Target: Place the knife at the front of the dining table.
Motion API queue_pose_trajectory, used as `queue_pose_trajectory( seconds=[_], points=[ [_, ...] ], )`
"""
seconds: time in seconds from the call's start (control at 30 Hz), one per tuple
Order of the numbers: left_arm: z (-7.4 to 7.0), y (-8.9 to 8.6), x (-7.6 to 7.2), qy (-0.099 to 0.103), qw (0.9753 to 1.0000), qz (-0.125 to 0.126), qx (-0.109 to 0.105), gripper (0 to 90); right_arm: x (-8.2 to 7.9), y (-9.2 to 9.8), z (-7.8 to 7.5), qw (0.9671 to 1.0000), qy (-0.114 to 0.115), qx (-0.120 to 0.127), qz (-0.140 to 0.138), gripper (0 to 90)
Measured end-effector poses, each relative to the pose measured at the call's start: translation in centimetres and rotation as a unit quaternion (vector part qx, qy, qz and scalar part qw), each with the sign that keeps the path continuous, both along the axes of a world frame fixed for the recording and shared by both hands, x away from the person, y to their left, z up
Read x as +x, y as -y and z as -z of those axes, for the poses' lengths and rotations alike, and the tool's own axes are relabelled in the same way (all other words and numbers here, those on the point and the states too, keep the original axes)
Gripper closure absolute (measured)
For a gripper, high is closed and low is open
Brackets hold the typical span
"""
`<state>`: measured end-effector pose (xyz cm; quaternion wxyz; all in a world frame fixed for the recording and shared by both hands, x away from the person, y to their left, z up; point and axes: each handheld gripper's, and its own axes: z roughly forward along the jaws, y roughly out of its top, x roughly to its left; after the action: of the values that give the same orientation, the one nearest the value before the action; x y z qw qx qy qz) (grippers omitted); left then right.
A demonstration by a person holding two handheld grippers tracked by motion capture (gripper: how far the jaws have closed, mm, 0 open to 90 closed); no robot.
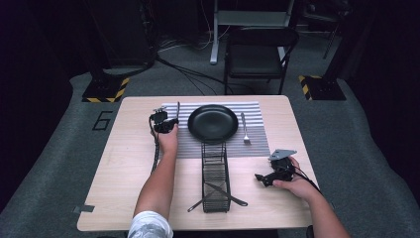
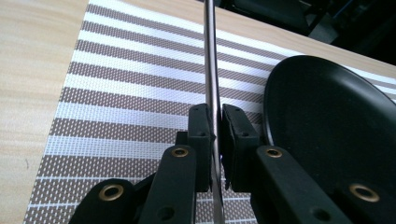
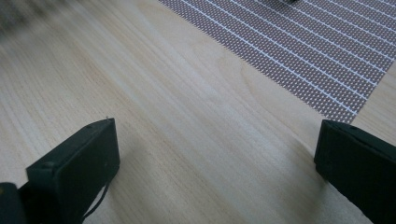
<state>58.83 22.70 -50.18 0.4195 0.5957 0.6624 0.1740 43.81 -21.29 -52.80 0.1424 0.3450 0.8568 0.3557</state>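
Knife point(image 2: 211, 70), probably, clamped edge-up in the left gripper point(image 2: 216, 135) beside the black plate point(image 2: 327, 130).
Right gripper point(image 3: 215, 154) fingers spread wide over bare desk point(image 3: 177, 116).

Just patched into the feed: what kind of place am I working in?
Probably a lab or studio mock-up of a dining table: a striped placemat with a black plate and fork, but cables on the floor and hazard-taped stand bases.

The left tool point(image 1: 166, 124) stands raised near the surface's far left, jaws clamped together. The right tool point(image 1: 267, 178) rests low near the right edge, jaws wide apart.
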Motion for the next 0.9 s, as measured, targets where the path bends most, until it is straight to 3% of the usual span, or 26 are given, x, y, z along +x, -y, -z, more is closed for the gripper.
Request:
queue_pose_trajectory(
  seconds=[0.27,0.63,0.7,0.9],
  points=[
    [1.1,0.4,0.3,-0.003,0.9996,-0.028,-0.005,82.7,0.0,0.0,0.0,1.0000,0.000,0.000,0.000,0.0],
    [2.1,0.5,0.6,-0.020,0.9993,-0.030,-0.005,82.7,0.0,0.0,0.0,1.0000,0.000,0.000,0.000,0.0],
    [2.3,0.4,0.7,-0.016,0.9994,-0.029,-0.009,82.6,0.0,0.0,0.0,1.0000,0.000,0.000,0.000,0.0],
    [2.2,0.5,0.7,-0.020,0.9995,-0.023,0.006,82.5,0.0,0.0,0.0,1.0000,0.000,0.000,0.000,0.0]
  ],
)
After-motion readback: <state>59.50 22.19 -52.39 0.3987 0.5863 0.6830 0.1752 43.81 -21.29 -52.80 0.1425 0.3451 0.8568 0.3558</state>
